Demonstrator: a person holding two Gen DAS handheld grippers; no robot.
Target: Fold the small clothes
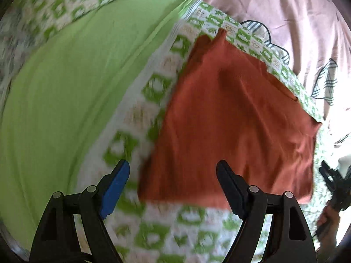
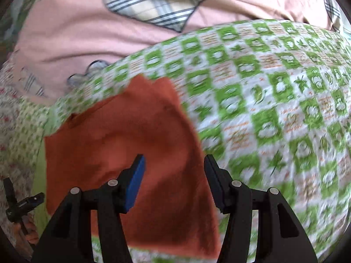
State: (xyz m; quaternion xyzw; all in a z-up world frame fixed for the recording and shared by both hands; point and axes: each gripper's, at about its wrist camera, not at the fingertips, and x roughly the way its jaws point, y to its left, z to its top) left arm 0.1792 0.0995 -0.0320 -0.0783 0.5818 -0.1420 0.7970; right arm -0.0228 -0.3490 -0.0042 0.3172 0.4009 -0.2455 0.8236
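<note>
Two tools were seen, one from each wrist camera, and both were held with their fingers spread apart and nothing between them. The left tool (image 1: 173, 171) was poised above the near edge of a rust-orange garment (image 1: 237, 114), its blue-padded finger over the patterned cloth and its black finger over the orange fabric. The right tool (image 2: 174, 164) was held over the same rust-orange garment (image 2: 122, 153), the blue pad above the fabric and the black finger near the garment's right edge. The garment was laid flat on a green-and-white checked cloth (image 2: 274, 100), in a roughly squared, folded-looking shape; whether it was a shirt or shorts could not be made out, since seams and openings were smeared by motion blur. A plain lime-green sheet (image 1: 65, 100) was seen to the left of the checked cloth in the left wrist view. Beyond it lay a pink bedcover (image 2: 87, 32) printed with plaid hearts, partly cut off by the fisheye rim. At the far right of the left view, the other tool and part of a hand (image 1: 329, 217) were glimpsed, cropped and overexposed; a similar dark fragment was caught at the lower left of the right view. Contact between either tool and the fabric could not be judged.
</note>
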